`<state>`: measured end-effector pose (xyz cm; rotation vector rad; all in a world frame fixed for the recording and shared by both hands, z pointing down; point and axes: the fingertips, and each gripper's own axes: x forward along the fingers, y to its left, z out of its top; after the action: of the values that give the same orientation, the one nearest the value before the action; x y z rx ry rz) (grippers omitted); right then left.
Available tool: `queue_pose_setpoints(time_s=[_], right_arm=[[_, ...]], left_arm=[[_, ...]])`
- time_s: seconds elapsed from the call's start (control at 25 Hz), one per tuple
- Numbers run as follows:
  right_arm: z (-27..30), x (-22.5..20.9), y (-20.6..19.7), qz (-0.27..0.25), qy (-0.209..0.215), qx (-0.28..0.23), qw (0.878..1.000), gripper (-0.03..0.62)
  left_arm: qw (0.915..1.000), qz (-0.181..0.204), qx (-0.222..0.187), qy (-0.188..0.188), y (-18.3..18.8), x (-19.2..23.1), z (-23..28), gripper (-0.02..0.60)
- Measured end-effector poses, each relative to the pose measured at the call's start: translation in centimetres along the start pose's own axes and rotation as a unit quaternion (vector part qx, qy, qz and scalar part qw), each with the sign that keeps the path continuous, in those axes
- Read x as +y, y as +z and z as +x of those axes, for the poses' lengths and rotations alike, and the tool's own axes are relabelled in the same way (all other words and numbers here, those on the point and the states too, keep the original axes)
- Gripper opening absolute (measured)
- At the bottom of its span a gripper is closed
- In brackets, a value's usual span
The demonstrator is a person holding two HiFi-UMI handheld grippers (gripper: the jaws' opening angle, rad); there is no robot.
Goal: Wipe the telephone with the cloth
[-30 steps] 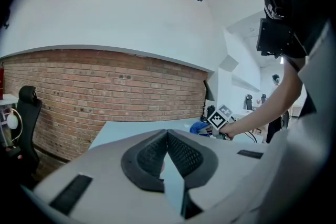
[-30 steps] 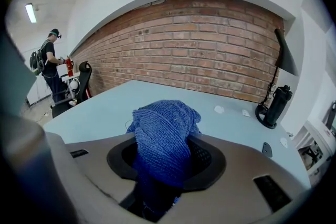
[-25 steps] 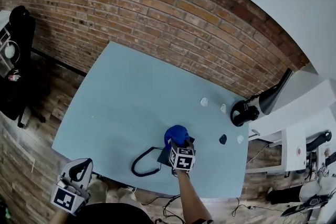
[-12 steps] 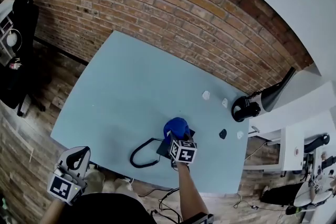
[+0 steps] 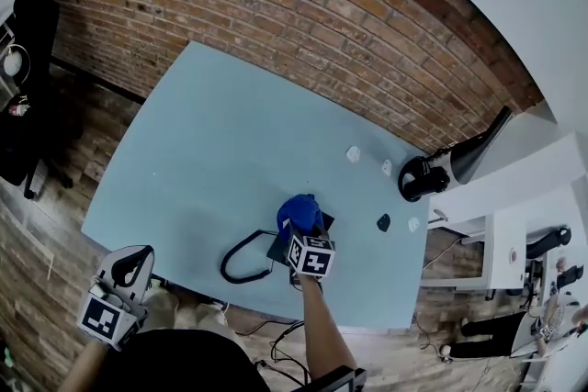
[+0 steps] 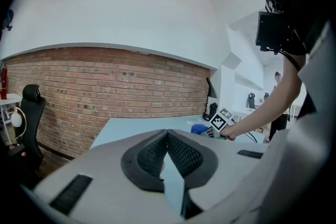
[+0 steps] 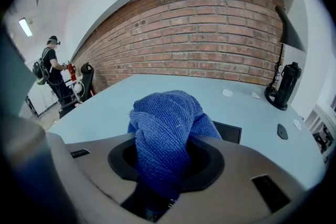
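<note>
The blue cloth (image 5: 296,212) is bunched up in my right gripper (image 5: 302,232), which is shut on it and presses it onto the black telephone (image 5: 278,245) near the table's front edge. The phone's black cord (image 5: 237,263) loops out to the left. In the right gripper view the cloth (image 7: 165,128) fills the jaws of the right gripper (image 7: 165,166), and a corner of the telephone (image 7: 229,132) shows behind it. My left gripper (image 5: 134,267) hangs off the table at the lower left. The left gripper (image 6: 168,136) has its pads together and holds nothing.
The light-blue table (image 5: 220,142) stands against a brick wall (image 5: 276,5). A black flask and lamp (image 5: 421,177) sit at its right end, with small white scraps (image 5: 354,154) and a small black piece (image 5: 383,221) near them. A black chair (image 5: 32,32) is far left. A person (image 7: 52,72) stands beyond.
The right gripper and cloth have shifted only slightly over the telephone while the head view drifted. The left gripper has stayed low at the left.
</note>
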<state>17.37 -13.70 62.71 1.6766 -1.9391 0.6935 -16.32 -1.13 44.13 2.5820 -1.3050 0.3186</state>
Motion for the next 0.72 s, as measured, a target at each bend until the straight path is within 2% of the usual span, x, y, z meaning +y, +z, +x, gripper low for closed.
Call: queue_pose_setpoints(time_s=[0.2,0.4,0.72], right_arm=[[-0.3,0.2,-0.9,-0.020,-0.005,0.002,1.000,0.147],[-0.5,0.6,-1.4,-0.011,-0.007,-0.001,1.000,0.147],[-1.1,1.5,-3.3,-0.002,-0.005,0.005,1.000,0.146]], left_arm=[[0.9998,0.000,-0.015,-0.009,0.4,-0.2,0.0,-0.005],[0.9999,0.004,0.009,0.007,-0.4,0.6,-0.1,-0.005],[0.9999,0.012,0.008,0.004,-0.3,0.7,0.0,-0.005]])
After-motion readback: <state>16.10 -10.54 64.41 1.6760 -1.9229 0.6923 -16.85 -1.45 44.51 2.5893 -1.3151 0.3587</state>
